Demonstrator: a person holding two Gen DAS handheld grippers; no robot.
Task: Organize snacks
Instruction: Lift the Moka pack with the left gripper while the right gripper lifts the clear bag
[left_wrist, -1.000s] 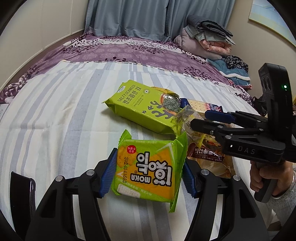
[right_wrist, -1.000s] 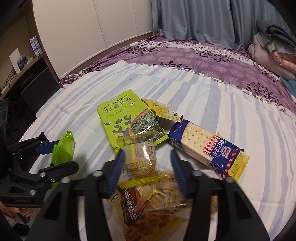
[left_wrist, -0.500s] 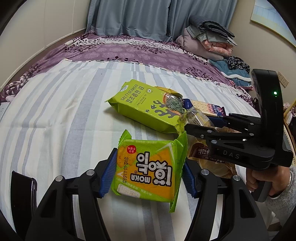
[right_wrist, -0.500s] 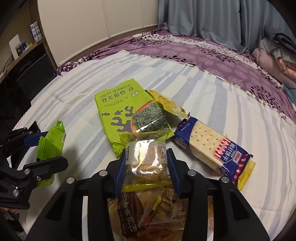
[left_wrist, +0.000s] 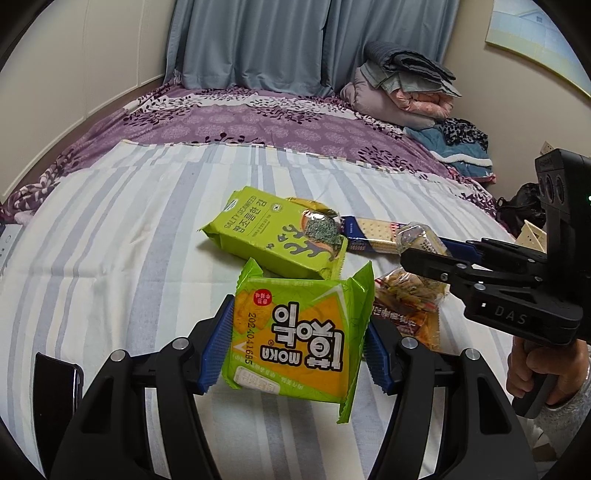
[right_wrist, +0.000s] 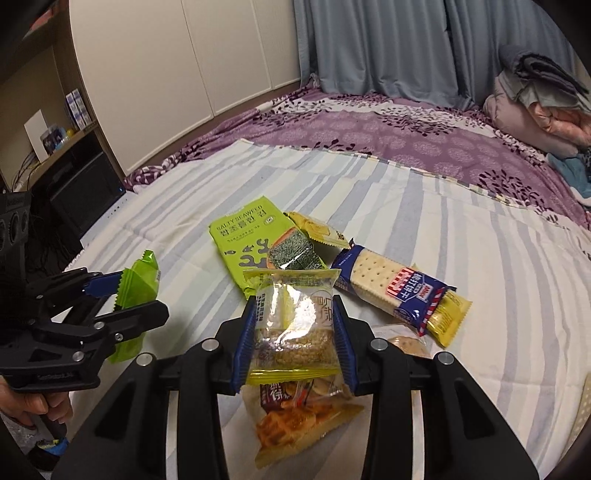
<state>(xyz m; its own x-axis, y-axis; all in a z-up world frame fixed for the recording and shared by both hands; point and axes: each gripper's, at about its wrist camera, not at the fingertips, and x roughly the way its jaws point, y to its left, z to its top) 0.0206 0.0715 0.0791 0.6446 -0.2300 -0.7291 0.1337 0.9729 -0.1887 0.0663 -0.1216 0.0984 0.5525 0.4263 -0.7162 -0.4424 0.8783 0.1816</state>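
My left gripper (left_wrist: 299, 350) is shut on a green and yellow MOKA cracker pack (left_wrist: 295, 339) and holds it above the striped bedsheet; it shows at left in the right wrist view (right_wrist: 138, 291). My right gripper (right_wrist: 295, 343) is shut on a clear sesame snack bag (right_wrist: 295, 328), lifted off the pile; it shows in the left wrist view (left_wrist: 417, 240). A green salty seaweed pack (right_wrist: 251, 240), a blue soda cracker pack (right_wrist: 399, 288) and a clear waffle snack bag (right_wrist: 299, 417) lie on the bed.
A small yellow packet (right_wrist: 314, 229) lies beside the seaweed pack. Folded blankets and clothes (left_wrist: 402, 88) are piled at the far right of the bed. A dark shelf unit (right_wrist: 66, 181) stands off the bed's left edge. Curtains (left_wrist: 258, 44) hang behind.
My right gripper has closed on the clear sesame snack bag and lifted it off the pile. My left gripper keeps its hold on the MOKA pack, almost unmoved.
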